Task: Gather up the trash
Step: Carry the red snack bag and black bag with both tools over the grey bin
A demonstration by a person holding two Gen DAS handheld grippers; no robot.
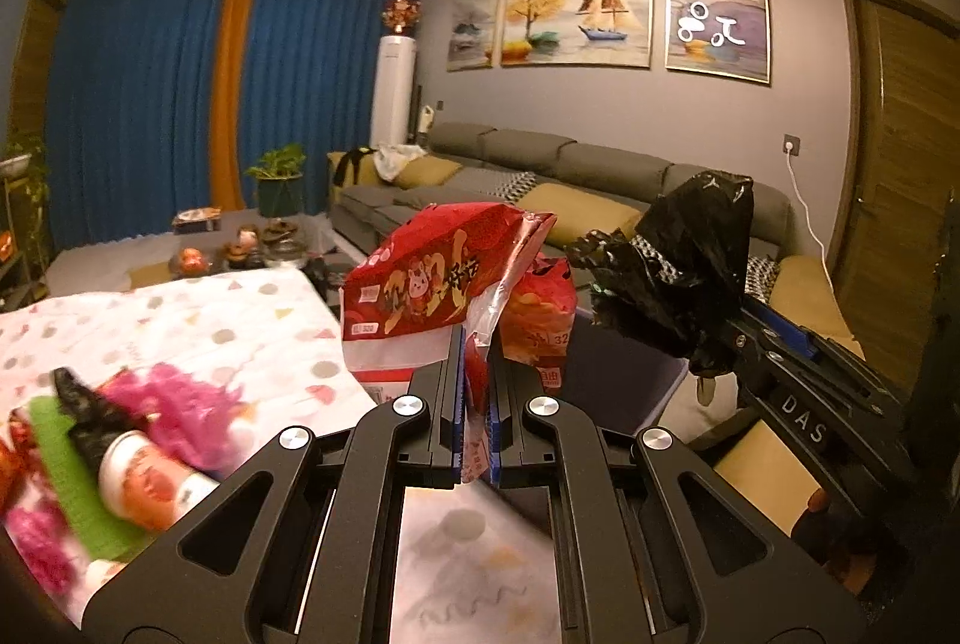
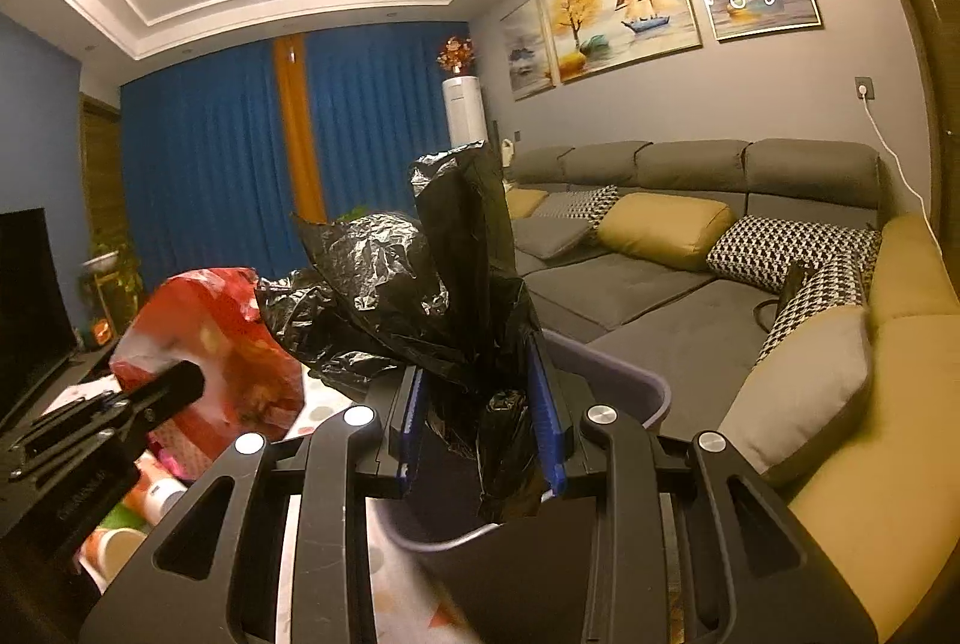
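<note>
Fingers of left gripper (image 1: 477, 344) pinch upright red wrapper (image 1: 444, 284); right gripper (image 2: 483, 404) fingers pinch upright black bag (image 2: 444, 284).

Both wrist cameras face the sofa (image 1: 540, 170) closely.

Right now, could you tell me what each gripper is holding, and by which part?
The left gripper pinches the crinkled red snack wrapper by its lower torn edge. The right gripper clamps the crumpled black plastic bin bag at its gathered rim.

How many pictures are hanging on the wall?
3, in a row on the grey wall above the sofa: a small left painting, a middle sailboat painting, and a right painting.
</note>
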